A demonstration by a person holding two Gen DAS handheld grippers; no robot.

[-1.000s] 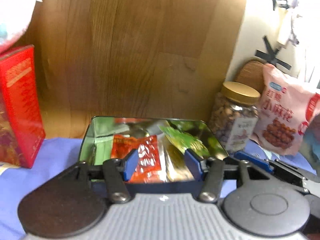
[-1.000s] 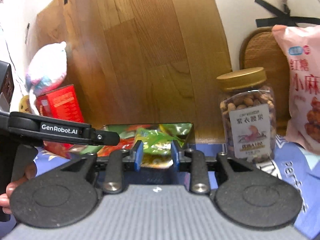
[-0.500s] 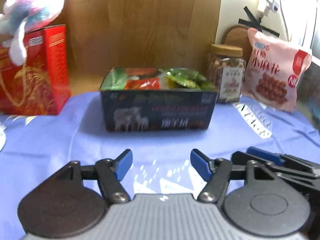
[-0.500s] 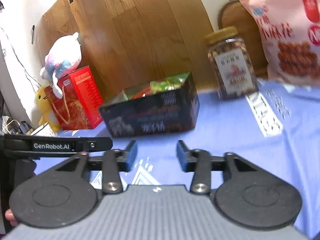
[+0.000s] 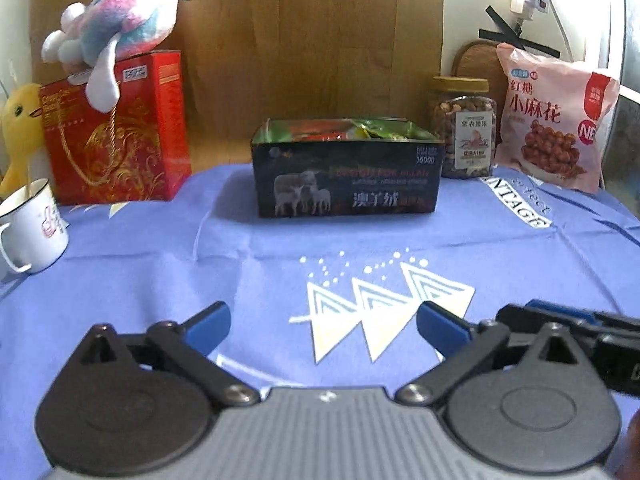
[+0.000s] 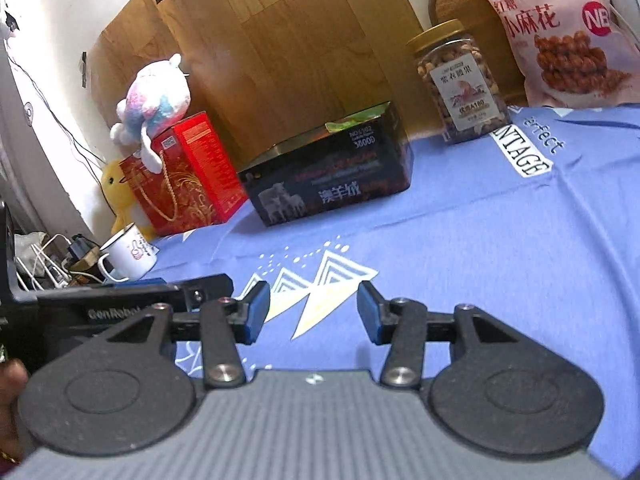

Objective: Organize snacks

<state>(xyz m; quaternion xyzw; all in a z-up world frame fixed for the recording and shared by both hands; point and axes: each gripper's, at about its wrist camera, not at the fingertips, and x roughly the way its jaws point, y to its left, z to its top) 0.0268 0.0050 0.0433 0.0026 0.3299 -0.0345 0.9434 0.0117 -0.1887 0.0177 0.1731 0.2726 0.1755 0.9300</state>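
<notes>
- The left tongs point(image 5: 322, 330) stand wide apart with nothing between them, having just been opening; they hang over the blue cloth point(image 5: 500, 248) on the bench, well short of the box point(image 5: 346, 172).
- The right tongs point(image 6: 313, 312) stand partly apart, also empty and also just opening. The two sit side by side, so a careless swing could knock one against the other.
- The box holds the snack packets point(image 5: 360, 130), which sit up to its rim. A deep reach in could catch a packet edge and drag others out with it.
- The cloth is creased and loose. Low tongs could snag it and pull the box, or whatever stands on it.
- The jar point(image 5: 464, 128) stands just beside the box on its right, with the pink bag point(image 5: 554, 116) leaning next to it. A wide approach on that side could tip the jar or topple the bag.
- The mug point(image 5: 34, 226) sits at the left edge of the cloth, near the red box point(image 5: 116, 128) with a plush toy point(image 5: 116, 20) on top. A sweep to the left could upset it.
</notes>
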